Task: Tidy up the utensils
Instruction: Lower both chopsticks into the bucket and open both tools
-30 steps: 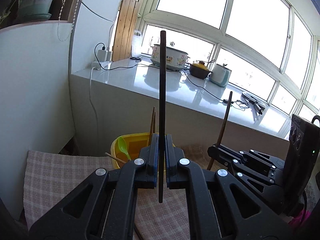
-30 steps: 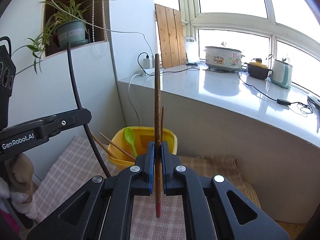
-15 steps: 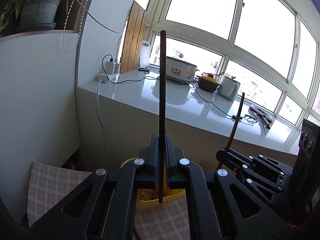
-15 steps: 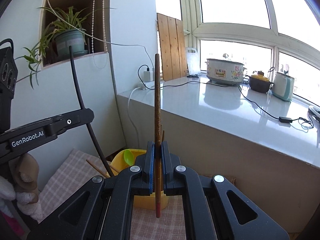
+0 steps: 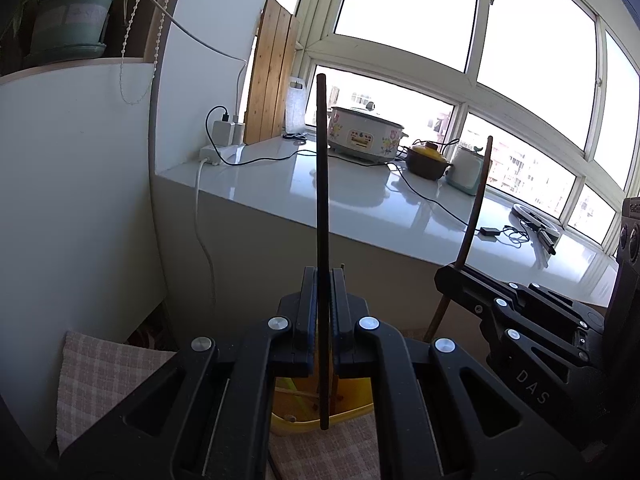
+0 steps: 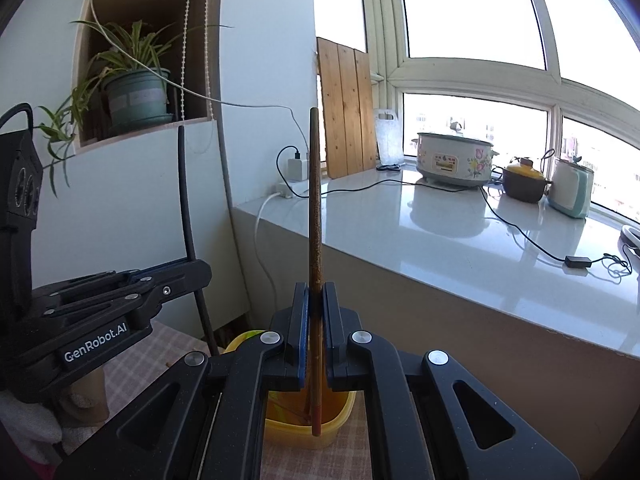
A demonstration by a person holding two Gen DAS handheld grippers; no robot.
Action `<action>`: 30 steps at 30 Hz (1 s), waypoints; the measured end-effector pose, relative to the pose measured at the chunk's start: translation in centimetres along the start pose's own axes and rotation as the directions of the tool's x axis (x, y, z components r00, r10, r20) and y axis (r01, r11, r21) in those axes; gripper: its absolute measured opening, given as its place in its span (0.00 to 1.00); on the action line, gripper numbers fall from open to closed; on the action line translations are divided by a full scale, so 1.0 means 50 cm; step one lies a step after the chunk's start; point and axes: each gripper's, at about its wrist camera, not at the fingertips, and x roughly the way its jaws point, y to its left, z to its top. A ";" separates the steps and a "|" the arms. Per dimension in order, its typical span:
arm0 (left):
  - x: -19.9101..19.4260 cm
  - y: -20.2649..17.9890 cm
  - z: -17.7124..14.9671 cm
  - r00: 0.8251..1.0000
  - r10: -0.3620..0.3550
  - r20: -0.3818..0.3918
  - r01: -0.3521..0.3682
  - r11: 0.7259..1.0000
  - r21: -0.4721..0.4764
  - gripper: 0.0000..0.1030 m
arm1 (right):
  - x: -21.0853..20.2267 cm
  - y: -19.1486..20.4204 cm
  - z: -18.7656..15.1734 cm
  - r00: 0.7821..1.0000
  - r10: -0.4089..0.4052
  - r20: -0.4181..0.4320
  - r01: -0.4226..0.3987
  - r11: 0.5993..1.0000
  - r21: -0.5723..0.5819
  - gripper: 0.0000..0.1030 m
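My left gripper (image 5: 323,280) is shut on a dark chopstick (image 5: 322,184) that stands upright between its jaws. My right gripper (image 6: 315,296) is shut on a brown chopstick (image 6: 314,208) with a red lower tip, also upright. Both hang over a yellow tub (image 5: 352,410), which also shows in the right wrist view (image 6: 340,420) and holds a green spoon and wooden sticks, mostly hidden by the grippers. The right gripper shows at the right of the left wrist view (image 5: 444,276) and the left gripper at the left of the right wrist view (image 6: 200,272).
The tub sits on a checked cloth (image 5: 104,364). Behind it runs a white counter (image 6: 460,232) with a rice cooker (image 6: 454,158), a brown pot (image 6: 524,178), a kettle, cables and a wooden board (image 6: 346,108). A potted plant (image 6: 134,94) stands on a shelf at the left.
Both grippers have risen and moved over the yellow tub with their chopsticks still held. The tub has slid down behind the jaws in both views.
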 end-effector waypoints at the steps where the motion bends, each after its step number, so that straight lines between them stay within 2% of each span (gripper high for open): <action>1: 0.003 0.001 0.001 1.000 -0.003 -0.003 0.003 1.000 -0.004 0.03 | 0.006 -0.002 0.001 1.000 0.001 -0.002 -0.001 1.000 0.005 0.04; 16: 0.021 0.011 0.016 1.000 -0.015 0.000 0.015 1.000 -0.026 0.03 | 0.076 -0.021 -0.008 1.000 0.004 -0.018 -0.003 0.998 0.058 0.04; 24: 0.042 0.017 -0.018 0.999 -0.005 -0.047 0.004 1.000 -0.024 0.03 | 0.107 -0.028 -0.049 0.996 0.005 -0.086 0.002 0.996 0.087 0.04; 30: 0.047 0.017 -0.051 0.996 -0.026 -0.083 0.023 0.999 -0.035 0.03 | 0.103 -0.039 -0.078 0.992 0.012 -0.123 0.001 0.995 0.103 0.04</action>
